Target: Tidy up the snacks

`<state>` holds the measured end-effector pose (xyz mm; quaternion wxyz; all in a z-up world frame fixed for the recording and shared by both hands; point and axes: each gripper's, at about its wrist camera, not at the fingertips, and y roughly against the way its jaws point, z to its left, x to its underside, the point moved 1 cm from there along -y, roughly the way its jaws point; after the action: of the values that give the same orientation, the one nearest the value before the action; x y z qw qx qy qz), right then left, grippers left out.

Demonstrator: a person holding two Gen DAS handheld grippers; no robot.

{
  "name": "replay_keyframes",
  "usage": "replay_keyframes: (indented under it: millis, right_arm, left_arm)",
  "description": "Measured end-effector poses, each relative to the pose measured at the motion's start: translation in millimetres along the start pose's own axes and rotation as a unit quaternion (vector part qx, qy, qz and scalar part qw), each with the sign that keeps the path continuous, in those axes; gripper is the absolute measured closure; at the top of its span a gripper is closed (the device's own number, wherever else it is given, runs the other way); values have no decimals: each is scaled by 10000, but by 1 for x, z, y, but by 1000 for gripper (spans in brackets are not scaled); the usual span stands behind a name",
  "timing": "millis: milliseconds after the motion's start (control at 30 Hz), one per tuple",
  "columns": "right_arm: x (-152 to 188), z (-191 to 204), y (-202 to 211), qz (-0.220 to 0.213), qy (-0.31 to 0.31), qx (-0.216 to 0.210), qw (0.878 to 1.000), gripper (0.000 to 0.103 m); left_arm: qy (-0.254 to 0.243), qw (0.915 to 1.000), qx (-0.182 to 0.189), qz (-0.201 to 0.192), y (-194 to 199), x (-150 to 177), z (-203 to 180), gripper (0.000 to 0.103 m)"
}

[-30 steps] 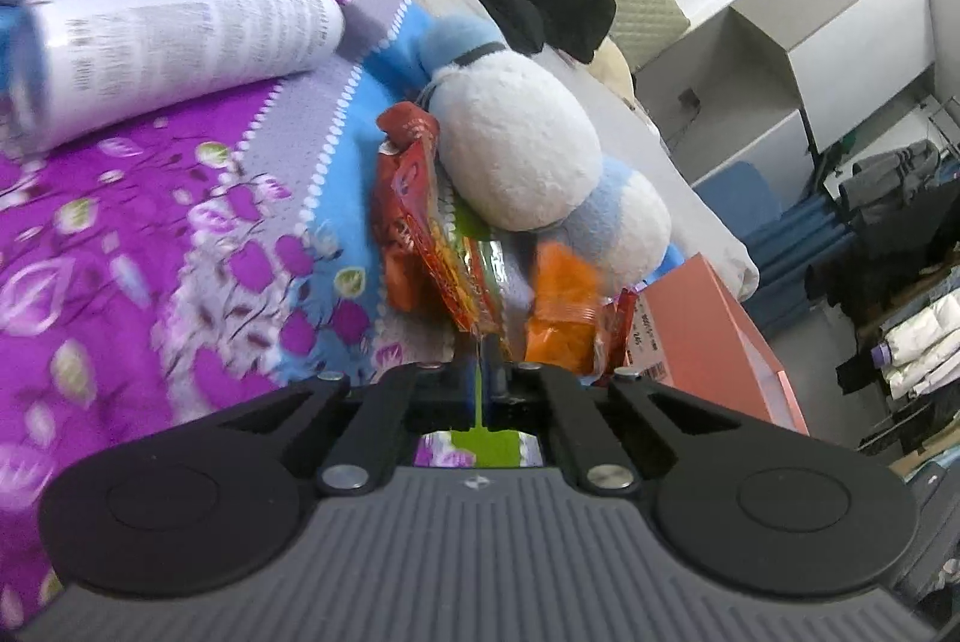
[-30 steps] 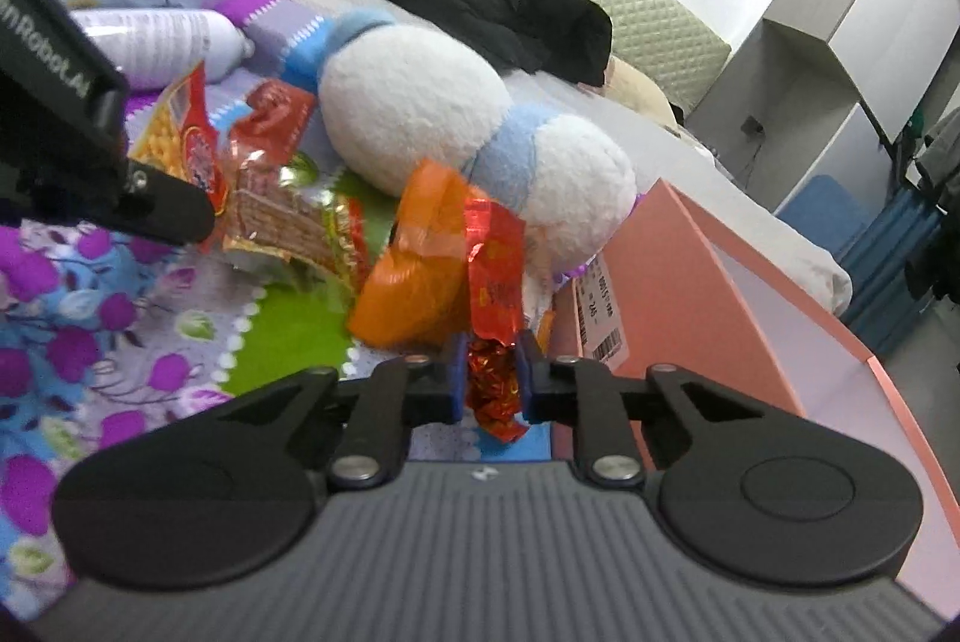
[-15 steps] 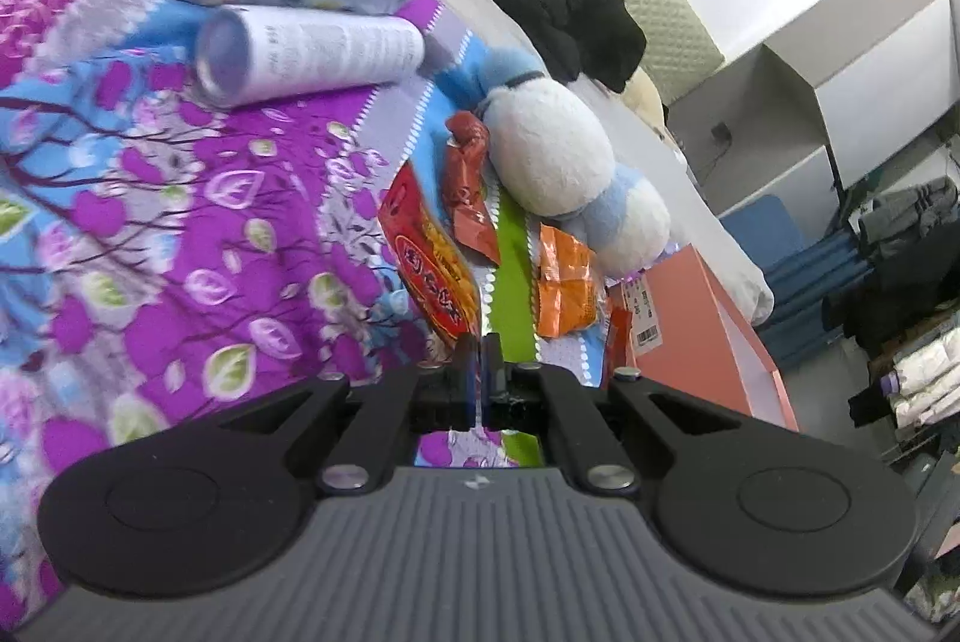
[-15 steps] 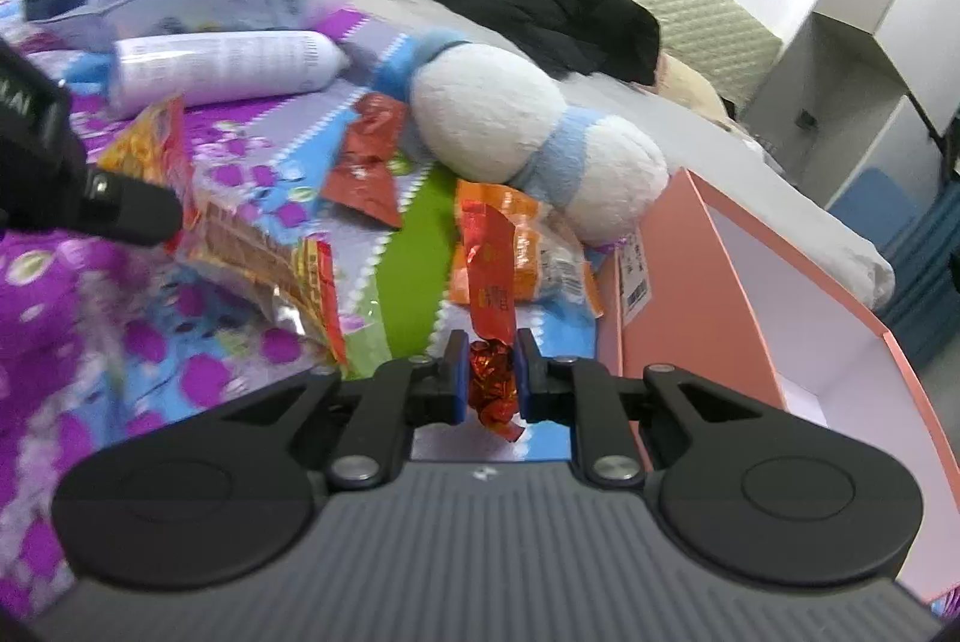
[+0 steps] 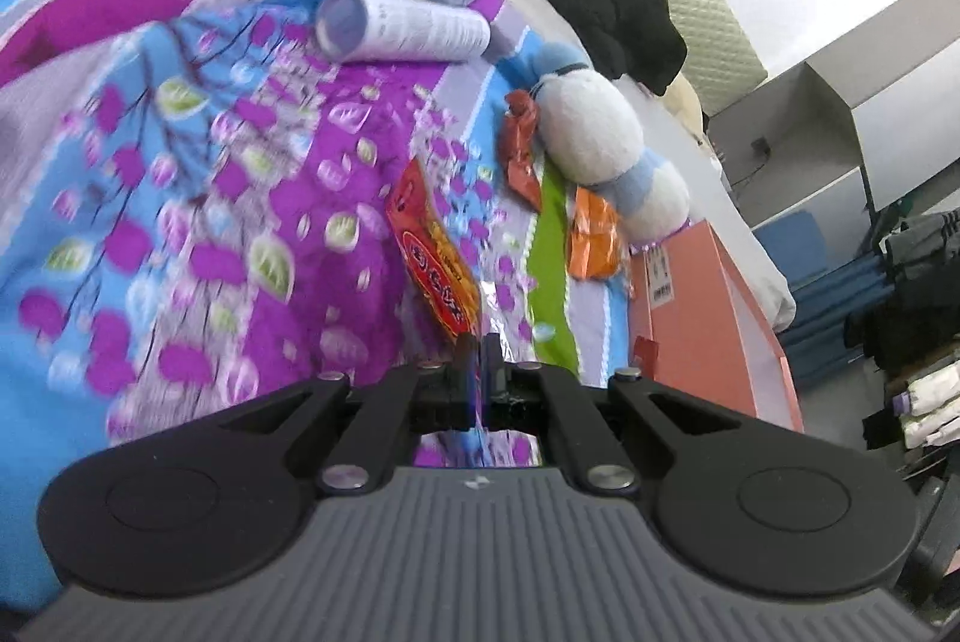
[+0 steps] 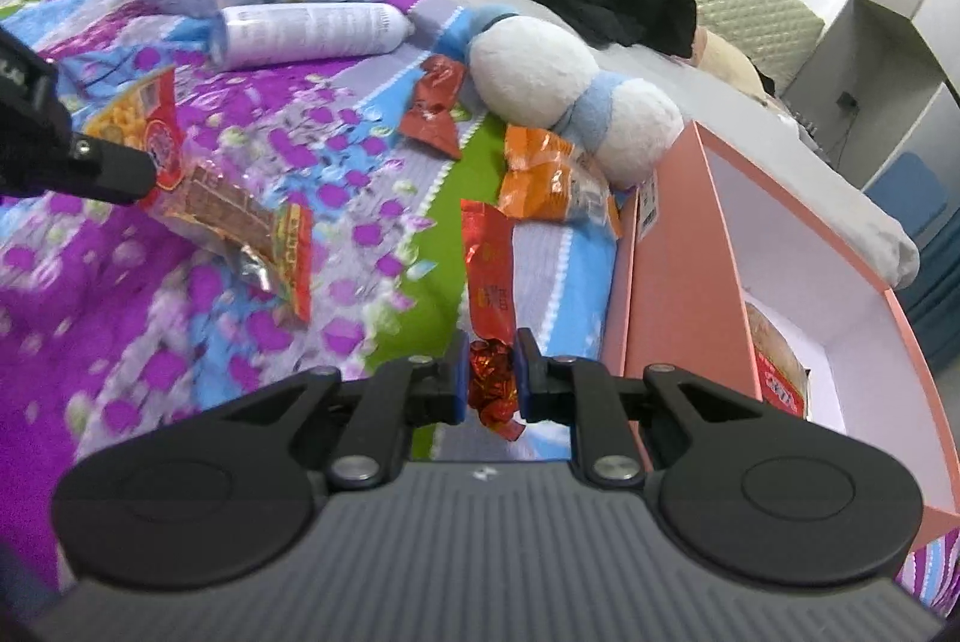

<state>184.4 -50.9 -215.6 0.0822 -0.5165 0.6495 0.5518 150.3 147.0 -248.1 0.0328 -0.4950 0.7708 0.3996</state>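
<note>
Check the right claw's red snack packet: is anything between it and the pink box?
Nothing visible. The right claw is shut on the red snack packet, right beside the pink box. The box's opening is uncovered, with one packet already inside.

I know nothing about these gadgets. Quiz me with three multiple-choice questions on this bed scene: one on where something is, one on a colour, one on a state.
1. Where does the white bottle lie?
A. in the pink box
B. on the flowered bedspread
C. on the plush toy

2. What colour is the snack packet lying beside the plush toy?
A. orange
B. green
C. black

3. What is the right gripper doing?
A. standing open and empty
B. clamped on a red foil packet
C. pressing the bottle

Answers:
1 B, the bottle rests on its side on the bedspread.
2 A, it is plainly orange.
3 B, the red foil packet is pinched between the jaws, beside the pink box.
</note>
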Motion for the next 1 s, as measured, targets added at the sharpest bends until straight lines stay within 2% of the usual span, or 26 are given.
replay_keyframes:
  millis: [200,333,533,700,733,767,833,867,1000]
  right_arm:
    - [17,7,33,6,193,-260,9995,85]
    - [29,12,49,21,285,-353,9990,85]
    - [41,21,65,62,286,-564,9980,84]
    - [47,26,63,144,271,-661,9973,83]
    - [47,25,62,153,239,-692,9972,83]
    - [47,24,62,151,203,-719,9971,82]
    - [47,20,62,140,8,-760,9970,81]
    - [47,17,62,139,-141,-842,9963,77]
    - [51,7,59,221,-582,-1128,9917,74]
  left_arm:
    - [-212,9996,-159,32,24,21,-5,102]
    - [-168,9996,-168,120,37,33,-3,102]
    - [-418,9979,-291,401,47,52,-1,101]
    - [-541,9950,-511,666,50,55,1,99]
    - [-568,9935,-587,796,49,55,2,89]
    - [-605,9911,-663,979,48,56,2,67]
    - [-728,9889,-659,1113,50,59,1,40]
    - [-896,9876,-661,1108,53,61,-3,34]
    - [-1337,9821,-694,1130,59,67,-12,26]
